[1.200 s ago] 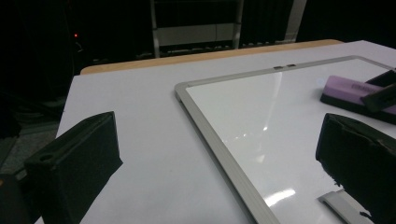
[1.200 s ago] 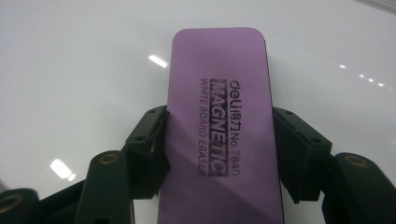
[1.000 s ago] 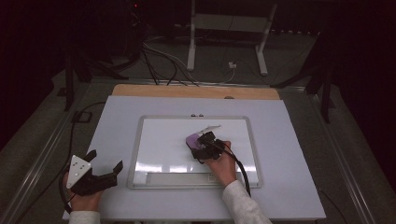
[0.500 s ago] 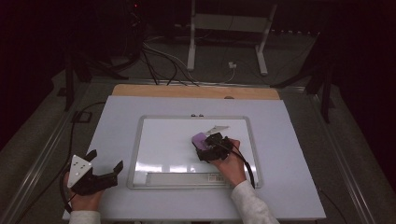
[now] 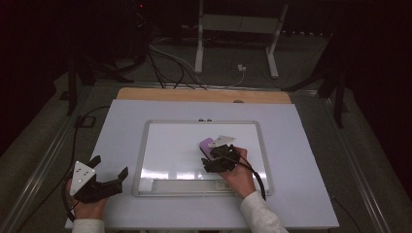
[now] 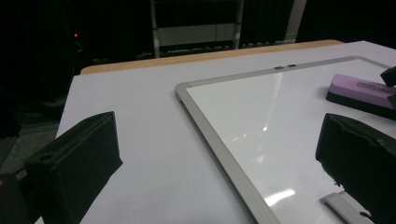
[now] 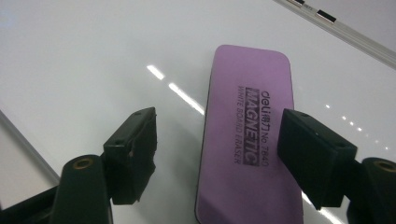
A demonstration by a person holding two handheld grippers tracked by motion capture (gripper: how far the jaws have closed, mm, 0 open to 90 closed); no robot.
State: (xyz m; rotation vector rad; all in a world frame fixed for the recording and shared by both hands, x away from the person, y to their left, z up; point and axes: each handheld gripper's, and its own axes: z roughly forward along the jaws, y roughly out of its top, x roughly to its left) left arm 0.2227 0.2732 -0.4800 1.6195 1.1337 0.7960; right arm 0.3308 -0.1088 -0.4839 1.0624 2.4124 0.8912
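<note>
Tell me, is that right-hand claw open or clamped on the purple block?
Open. The right gripper has its black jaws spread either side of the purple rectangular whiteboard eraser, gaps showing on both sides.

tabletop (image 5: 301,145): white sheet over it, bare wood strip showing along the far edge
whiteboard (image 5: 165,145): silver-framed, lying flat mid-tabletop
eraser (image 5: 208,145): purple, sitting on the whiteboard

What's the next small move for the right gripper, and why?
Probably close the right gripper on the eraser. Its jaws stand open on either side of the purple eraser, which lies flat on the whiteboard, with a gap on each side. The left gripper sits open off the board.
</note>
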